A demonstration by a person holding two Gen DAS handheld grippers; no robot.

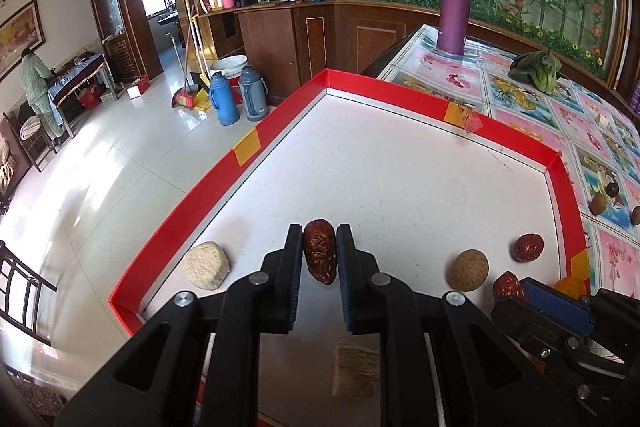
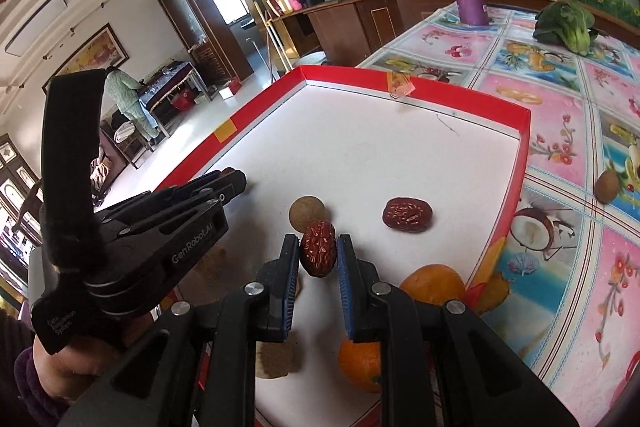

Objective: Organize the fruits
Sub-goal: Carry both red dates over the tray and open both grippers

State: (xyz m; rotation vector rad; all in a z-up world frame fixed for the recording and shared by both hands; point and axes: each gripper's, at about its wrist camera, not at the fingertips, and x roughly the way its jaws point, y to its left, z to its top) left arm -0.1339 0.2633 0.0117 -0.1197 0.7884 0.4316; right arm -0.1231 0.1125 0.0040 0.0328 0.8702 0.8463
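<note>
Over the red-rimmed white tray [image 1: 400, 163] on a floral tablecloth [image 1: 560, 115], the left gripper [image 1: 319, 255] clamps one red date [image 1: 319, 251], the right gripper [image 2: 319, 254] another [image 2: 318, 253]; the round brownish fruit [image 2: 306, 213] behind is possibly a walnut.

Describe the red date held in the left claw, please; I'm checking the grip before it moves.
The red date is dark reddish-brown, oblong, with wrinkled, glossy skin. It sits between the fingertips of the left claw, one pad pressing each long side, roughly lengthwise along the fingers with its rounder end pointing forward. It is over the white floor of the red-walled tray. Whether its underside touches the tray cannot be told.
</note>
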